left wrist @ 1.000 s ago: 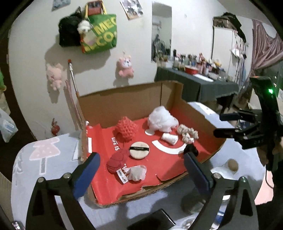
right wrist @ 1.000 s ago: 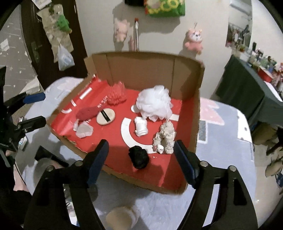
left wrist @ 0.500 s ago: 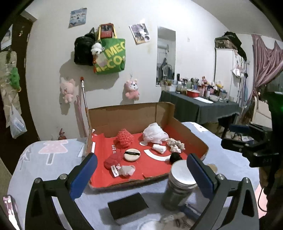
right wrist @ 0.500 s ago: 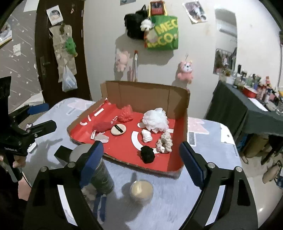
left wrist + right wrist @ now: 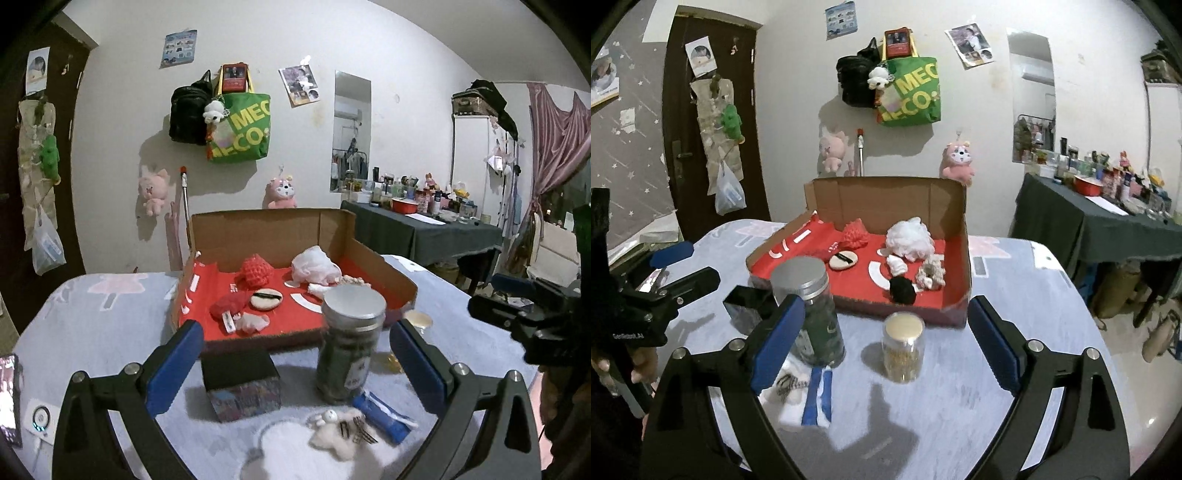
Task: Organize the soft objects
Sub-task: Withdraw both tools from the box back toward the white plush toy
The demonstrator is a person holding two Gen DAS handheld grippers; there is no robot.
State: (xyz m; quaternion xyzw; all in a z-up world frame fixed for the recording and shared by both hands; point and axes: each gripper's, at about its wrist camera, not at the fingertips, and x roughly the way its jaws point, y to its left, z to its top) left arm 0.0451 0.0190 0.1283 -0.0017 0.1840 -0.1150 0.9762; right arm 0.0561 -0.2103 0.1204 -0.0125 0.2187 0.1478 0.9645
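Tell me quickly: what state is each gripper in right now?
Left gripper: open, holding nothing.
Right gripper: open, jaws have just been opening, nothing between them.

A: What is on the white wall [image 5: 783, 110]?

B: A green tote bag [image 5: 910, 94] and a black bag [image 5: 855, 83] hang together, with 2 pink plush toys [image 5: 833, 149] lower down and a narrow mirror [image 5: 1033, 96] to the right.

A: And the furniture?

B: A side table with dark cloth [image 5: 1082, 225], crowded with bottles. A dark door [image 5: 701, 122] stands on the left, and pink curtains [image 5: 554, 147] hang at the far right.
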